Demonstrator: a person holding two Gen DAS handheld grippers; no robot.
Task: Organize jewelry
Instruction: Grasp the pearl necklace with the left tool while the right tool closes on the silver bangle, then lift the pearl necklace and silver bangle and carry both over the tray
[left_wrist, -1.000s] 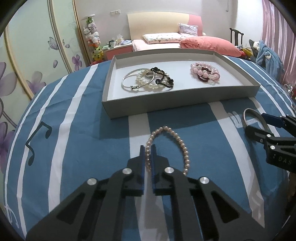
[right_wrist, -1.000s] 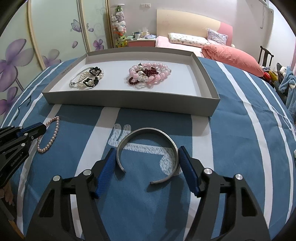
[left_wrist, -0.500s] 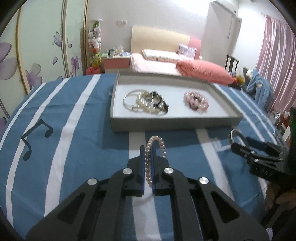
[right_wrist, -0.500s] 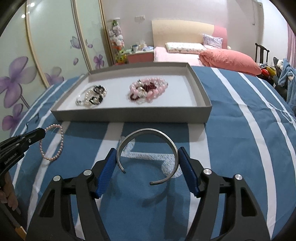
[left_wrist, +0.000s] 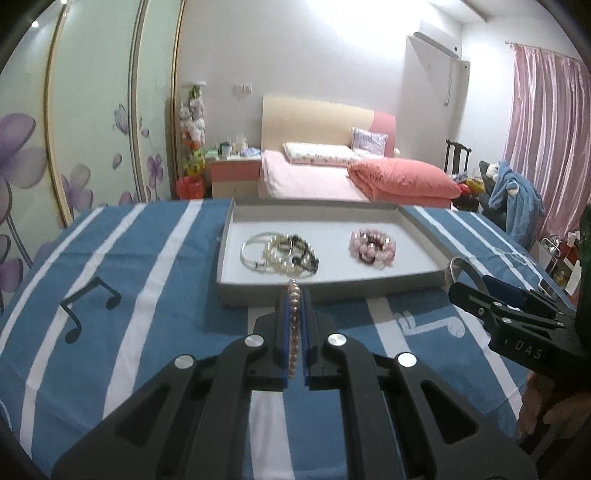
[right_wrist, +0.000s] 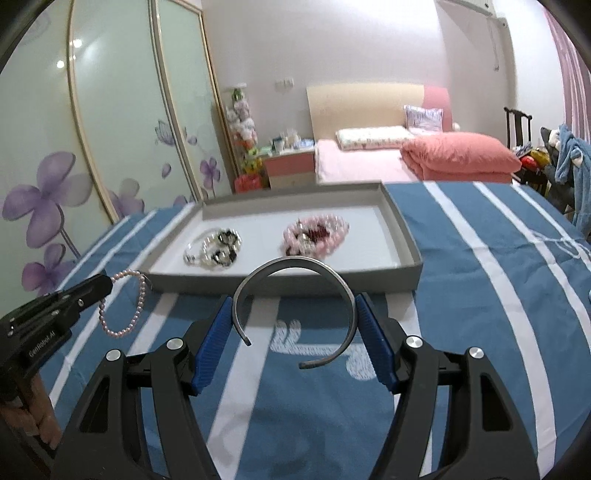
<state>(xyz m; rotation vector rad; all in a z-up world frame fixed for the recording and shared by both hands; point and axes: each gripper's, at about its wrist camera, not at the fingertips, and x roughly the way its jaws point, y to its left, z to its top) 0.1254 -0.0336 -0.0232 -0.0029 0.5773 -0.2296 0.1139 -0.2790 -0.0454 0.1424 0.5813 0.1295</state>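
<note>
Tray (left_wrist: 332, 291), grey and shallow, sits on the blue-and-white striped surface (left_wrist: 155, 295) and serves as reference. Left gripper (left_wrist: 294, 325) is in front of the tray's near wall, its blue pads pressed together on the pink pearl bracelet (left_wrist: 293, 325); in the right wrist view the bracelet (right_wrist: 125, 302) hangs as a loop from that gripper (right_wrist: 107, 286), clear of the surface, just outside the tray's near left corner. Right gripper (right_wrist: 295, 341) is also in front of the near wall, toward the tray's right end, its fingers set wide and bearing on the two sides of an open silver cuff bangle (right_wrist: 295, 299), which is held lifted with its gap facing the camera. Inside the tray: a cluster of silver, white-pearl and black-bead bracelets (left_wrist: 280, 253) in the left half, a pile of pink and dark red bead bracelets (left_wrist: 373, 247) in the right half. Both piles lie apart from each other and from the tray walls.
</note>
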